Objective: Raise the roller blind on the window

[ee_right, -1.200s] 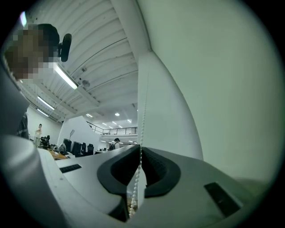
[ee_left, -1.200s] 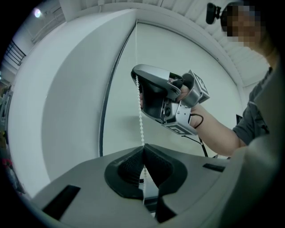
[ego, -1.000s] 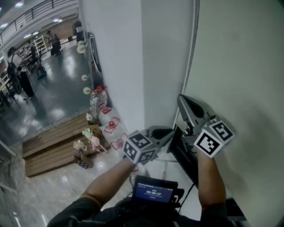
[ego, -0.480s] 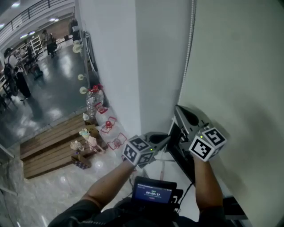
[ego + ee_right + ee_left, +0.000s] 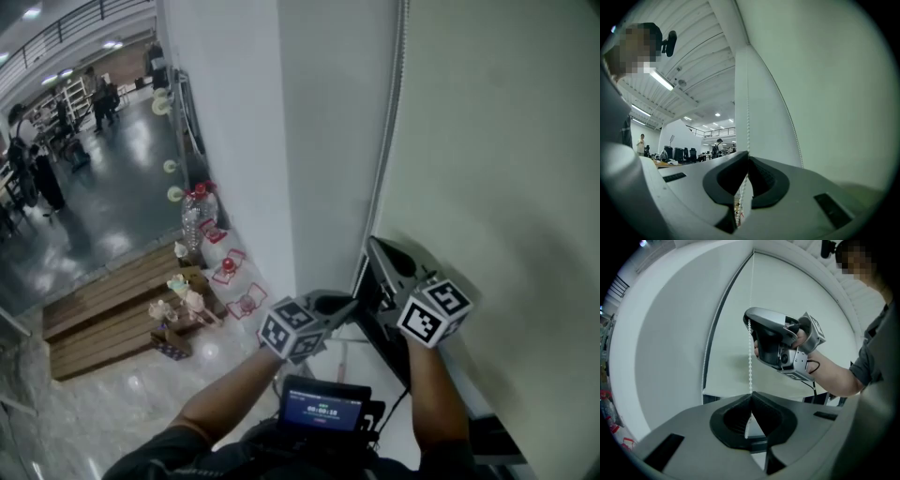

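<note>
The pale roller blind [image 5: 497,169] fills the right of the head view. Its white bead chain [image 5: 386,141] hangs down along the blind's left edge. My left gripper [image 5: 352,303] and right gripper [image 5: 377,249] meet low at that edge, the right one slightly higher. In the left gripper view the bead chain [image 5: 750,352] runs straight down into my left gripper [image 5: 751,395], shut on it, with the right gripper [image 5: 776,343] just beyond. A second strand [image 5: 714,333] hangs further left. In the right gripper view, my right gripper [image 5: 748,155] is shut on the bead chain [image 5: 748,108], which hangs on below the jaws.
A white pillar [image 5: 234,141] stands left of the blind, and a dark window frame [image 5: 384,337] lies under the grippers. Far below are wooden steps [image 5: 112,309], bottles [image 5: 197,211] and small items. A small screen [image 5: 323,409] sits at the person's chest.
Both grippers have sunk together along the blind's edge, still shut on the chain. The view has shifted slightly with them.
</note>
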Demonstrator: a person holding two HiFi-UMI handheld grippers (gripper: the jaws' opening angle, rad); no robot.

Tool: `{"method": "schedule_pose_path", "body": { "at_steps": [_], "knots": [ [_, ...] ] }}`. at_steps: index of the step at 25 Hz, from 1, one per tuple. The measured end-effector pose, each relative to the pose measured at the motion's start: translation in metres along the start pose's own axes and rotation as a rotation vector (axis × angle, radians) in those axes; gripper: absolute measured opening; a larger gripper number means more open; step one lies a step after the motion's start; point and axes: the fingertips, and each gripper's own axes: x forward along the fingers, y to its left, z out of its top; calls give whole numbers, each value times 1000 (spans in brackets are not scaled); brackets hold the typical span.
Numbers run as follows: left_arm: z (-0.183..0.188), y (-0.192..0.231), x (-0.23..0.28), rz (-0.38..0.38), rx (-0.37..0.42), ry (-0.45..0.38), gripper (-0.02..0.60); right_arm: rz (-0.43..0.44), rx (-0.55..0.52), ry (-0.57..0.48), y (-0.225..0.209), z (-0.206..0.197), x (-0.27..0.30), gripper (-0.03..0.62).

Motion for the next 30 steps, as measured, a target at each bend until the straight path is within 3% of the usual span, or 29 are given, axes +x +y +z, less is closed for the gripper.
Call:
{"method": "schedule_pose_path", "body": {
  "at_steps": [1,3,5,11,15,19,23,24,25,30],
  "knots": [
    [0,2,-4,8,-1,3,5,-3,2,1,-1,0,-1,8],
    [5,6,-19,31,-12,-14,133,-4,8,0,0,0,-3,7],
    [24,10,-37,53,-24,-58,150,0,7,0,3,1,-4,8],
    [117,6,-75,79,17,-213,150,11,8,-1,11,0,-8,6],
    [188,-8,-70,65,70,-314,149,15,3,4,15,0,-11,5],
    [244,-21,-58,28,133,-362,149,17,2,2,20,1,-14,5],
    [266,-22,-43,25,163,-376,140,21,2,-1,22,-2,-14,5],
    [267,-19,-40,43,165,-381,110,18,4,0,22,-3,-15,5],
    [267,-16,-39,54,159,-391,11,16,6,1,22,-3,-15,5],
    [268,-14,-43,53,165,-445,0,17,5,0,23,0,-14,5]
  ]
}}
